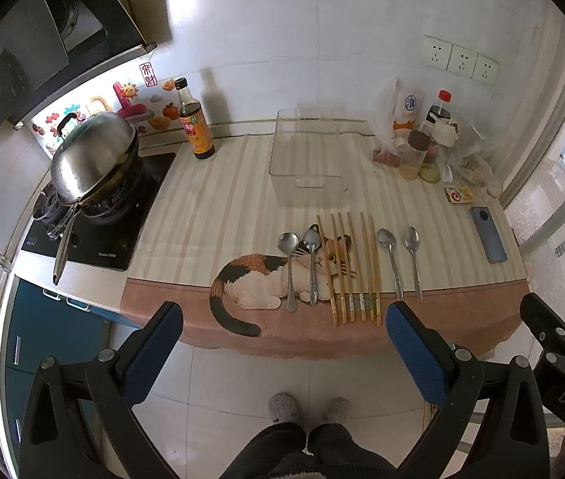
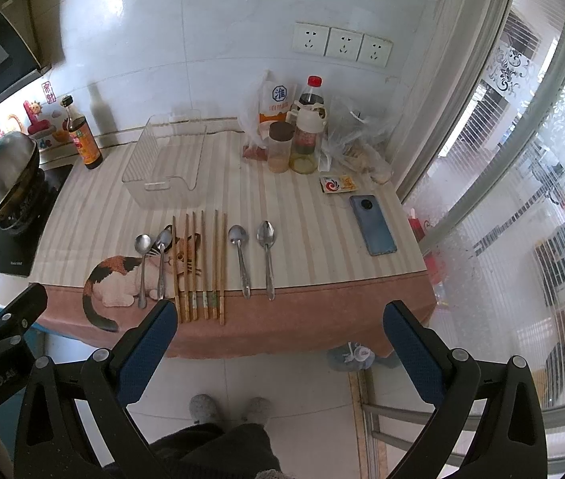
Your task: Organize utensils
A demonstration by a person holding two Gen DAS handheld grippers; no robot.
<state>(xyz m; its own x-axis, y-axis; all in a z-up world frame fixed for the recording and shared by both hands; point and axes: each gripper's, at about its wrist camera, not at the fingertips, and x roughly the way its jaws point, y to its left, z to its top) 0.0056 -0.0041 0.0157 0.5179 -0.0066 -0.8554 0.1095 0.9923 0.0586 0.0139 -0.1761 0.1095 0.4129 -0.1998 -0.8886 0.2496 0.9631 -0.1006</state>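
Note:
Several wooden chopsticks (image 1: 352,267) (image 2: 200,263) lie side by side on the striped cat cloth. Two metal spoons (image 1: 300,267) (image 2: 152,263) rest left of them and two more spoons (image 1: 402,259) (image 2: 254,259) to their right. Behind stands an empty clear plastic bin (image 1: 304,155) (image 2: 166,155). My left gripper (image 1: 282,315) is open, held off the counter's front edge, below the utensils. My right gripper (image 2: 278,315) is open too, just short of the chopstick handles, nothing between its fingers.
A lidded wok (image 1: 92,159) sits on the stove at left, with a sauce bottle (image 1: 196,123) beside it. Bottles, jars and bags (image 2: 302,139) crowd the back right corner. A phone (image 2: 372,223) and a small packet (image 2: 338,183) lie at right. A person's slippered feet (image 1: 308,407) are below.

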